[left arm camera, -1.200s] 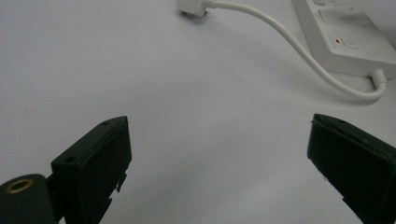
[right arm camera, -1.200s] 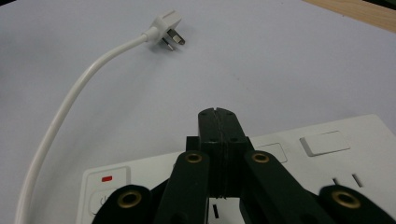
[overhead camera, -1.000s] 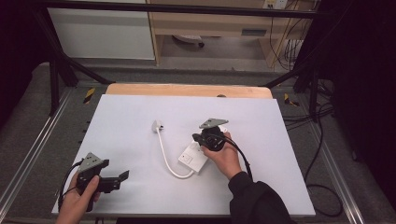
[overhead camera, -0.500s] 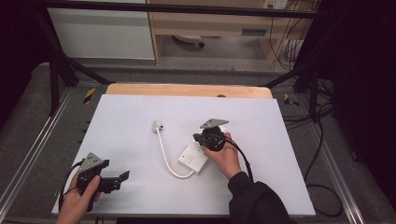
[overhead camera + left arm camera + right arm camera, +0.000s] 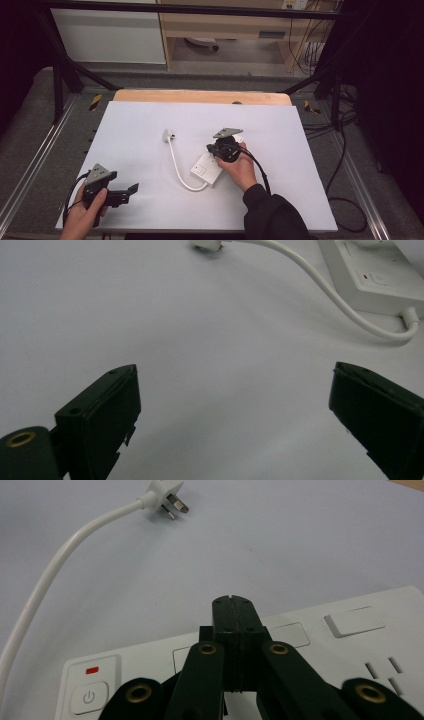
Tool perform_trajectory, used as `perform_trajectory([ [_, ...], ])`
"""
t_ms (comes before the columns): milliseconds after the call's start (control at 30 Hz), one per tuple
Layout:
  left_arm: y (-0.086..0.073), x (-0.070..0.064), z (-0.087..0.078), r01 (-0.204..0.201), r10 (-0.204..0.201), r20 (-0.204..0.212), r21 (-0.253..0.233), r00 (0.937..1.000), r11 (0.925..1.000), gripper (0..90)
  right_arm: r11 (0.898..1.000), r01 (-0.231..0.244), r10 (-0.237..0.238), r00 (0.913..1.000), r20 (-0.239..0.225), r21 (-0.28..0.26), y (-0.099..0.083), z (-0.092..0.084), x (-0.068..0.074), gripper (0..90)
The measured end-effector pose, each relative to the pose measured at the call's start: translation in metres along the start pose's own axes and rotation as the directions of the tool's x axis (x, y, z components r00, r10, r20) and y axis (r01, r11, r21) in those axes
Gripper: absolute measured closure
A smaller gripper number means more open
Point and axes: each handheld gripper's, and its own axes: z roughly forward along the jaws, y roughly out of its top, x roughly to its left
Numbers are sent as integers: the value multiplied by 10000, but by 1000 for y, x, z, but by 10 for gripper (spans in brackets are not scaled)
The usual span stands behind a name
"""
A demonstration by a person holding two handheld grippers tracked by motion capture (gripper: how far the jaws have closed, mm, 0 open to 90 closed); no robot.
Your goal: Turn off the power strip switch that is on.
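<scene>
Near the table's middle, right gripper held by the right hand, jaws pressed flat together with nothing between them, tips over the white power strip. From the right gripper view, closed jaws above the strip's top face, between covered sockets, with the red-marked power button at its cable end. Strip lying flat on the white table, long axis diagonal, running from near-centre up toward the far right. White cable leaving the strip's near end, curving away to the plug, prongs pointing away from the strip. At the near left corner, left gripper in the left hand, jaws spread wide, resting well apart from the strip. Against the earlier frames, no visible shift in either gripper, strip or cable.
</scene>
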Motion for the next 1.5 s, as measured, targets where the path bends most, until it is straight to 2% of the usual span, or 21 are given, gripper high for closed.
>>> perform_trajectory([
  [467, 0, 0, 0, -16, 16, 22, 35, 10000, 10000, 65, 9999, -161, 161, 9999, 46, -21, -11, 0, -4, 900],
  [800, 0, 0, 0, -19, 18, 26, 38, 10000, 10000, 65, 9999, -54, 53, 10000, -82, -110, -8, -2, 2, 900],
  [1500, 0, 0, 0, -22, 22, 6, 64, 10000, 10000, 65, 9997, 5, -5, 10000, -7, -261, -12, 1, 1, 900],
])
